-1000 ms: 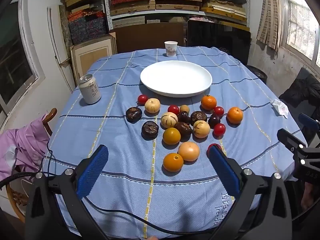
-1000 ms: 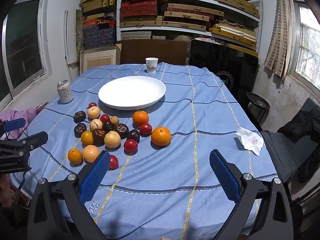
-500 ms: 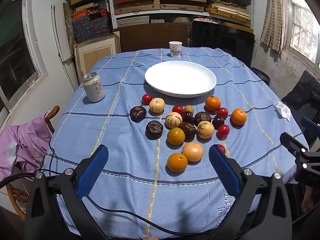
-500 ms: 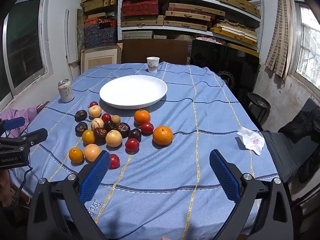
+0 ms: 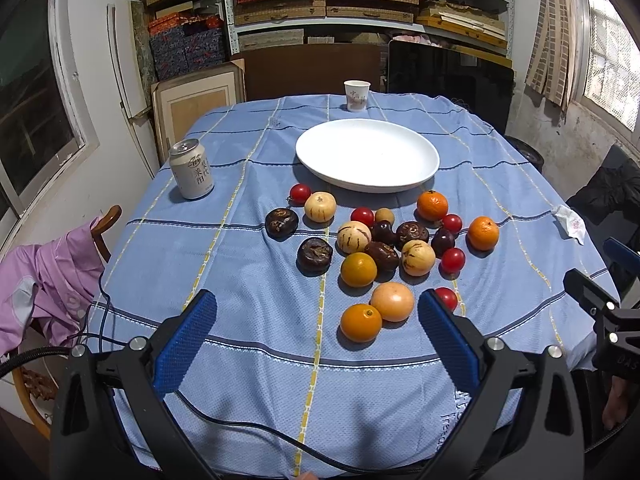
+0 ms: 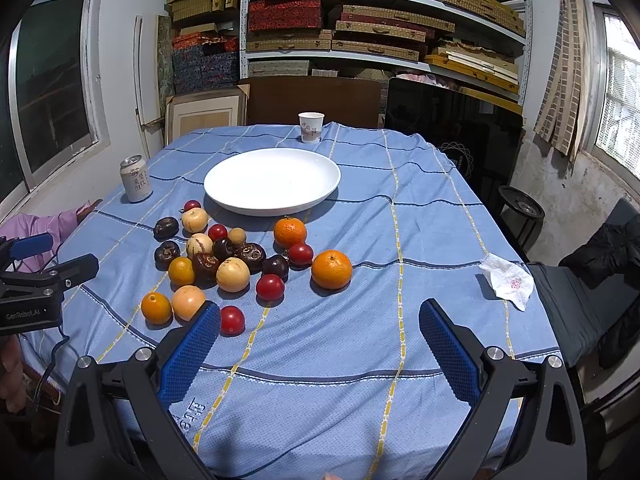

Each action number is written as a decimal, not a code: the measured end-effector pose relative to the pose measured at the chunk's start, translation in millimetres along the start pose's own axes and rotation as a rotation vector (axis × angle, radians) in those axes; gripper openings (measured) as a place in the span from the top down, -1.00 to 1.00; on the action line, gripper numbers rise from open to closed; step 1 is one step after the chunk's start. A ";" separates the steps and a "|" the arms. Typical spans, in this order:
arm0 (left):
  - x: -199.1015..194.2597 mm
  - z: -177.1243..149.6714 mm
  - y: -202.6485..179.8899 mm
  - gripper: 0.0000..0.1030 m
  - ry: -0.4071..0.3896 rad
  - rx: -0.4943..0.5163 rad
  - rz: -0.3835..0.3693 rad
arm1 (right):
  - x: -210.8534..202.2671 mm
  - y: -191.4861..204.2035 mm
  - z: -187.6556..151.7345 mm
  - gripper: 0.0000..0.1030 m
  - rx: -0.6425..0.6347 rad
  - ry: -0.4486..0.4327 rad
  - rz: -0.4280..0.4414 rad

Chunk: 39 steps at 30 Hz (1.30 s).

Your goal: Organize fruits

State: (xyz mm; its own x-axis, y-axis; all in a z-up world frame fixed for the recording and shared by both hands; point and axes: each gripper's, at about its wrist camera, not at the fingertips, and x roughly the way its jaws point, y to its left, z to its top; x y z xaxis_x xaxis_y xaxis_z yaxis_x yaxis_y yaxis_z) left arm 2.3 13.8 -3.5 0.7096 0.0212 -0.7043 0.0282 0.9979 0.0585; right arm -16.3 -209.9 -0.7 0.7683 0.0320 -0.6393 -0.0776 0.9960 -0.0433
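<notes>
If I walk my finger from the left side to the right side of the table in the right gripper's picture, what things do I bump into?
Drink can → the pile of fruit → white plate → paper cup → crumpled tissue.

Storeroom w/ box-stacked shelves (image 6: 384, 28)
</notes>
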 end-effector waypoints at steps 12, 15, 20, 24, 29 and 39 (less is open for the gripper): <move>0.4 -0.4 1.0 -0.92 0.003 0.000 0.000 | -1.2 -1.2 0.3 -0.93 0.001 0.001 0.000; 0.4 -0.8 2.2 -0.92 0.001 -0.003 0.001 | -1.1 -0.6 -0.3 -0.93 0.000 -0.001 -0.001; 1.7 -0.8 3.9 -0.92 0.003 -0.008 0.004 | -0.5 -0.6 0.1 -0.93 -0.004 -0.003 0.000; 1.6 -0.9 4.0 -0.92 0.002 -0.008 0.005 | -0.4 -0.3 -0.1 -0.93 -0.003 -0.004 0.000; 1.8 -0.8 4.4 -0.92 0.004 -0.010 0.005 | -0.2 -0.3 0.0 -0.93 -0.002 -0.004 0.000; 3.7 1.1 2.8 -0.92 0.007 -0.007 0.006 | 0.7 -0.9 0.6 -0.93 0.000 0.001 0.004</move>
State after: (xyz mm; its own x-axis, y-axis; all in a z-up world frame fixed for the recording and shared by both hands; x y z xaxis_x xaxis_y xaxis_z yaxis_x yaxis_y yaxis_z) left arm 5.7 16.5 -5.1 0.7046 0.0279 -0.7090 0.0189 0.9981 0.0581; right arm -15.3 -210.7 -0.6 0.7673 0.0362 -0.6403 -0.0810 0.9959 -0.0407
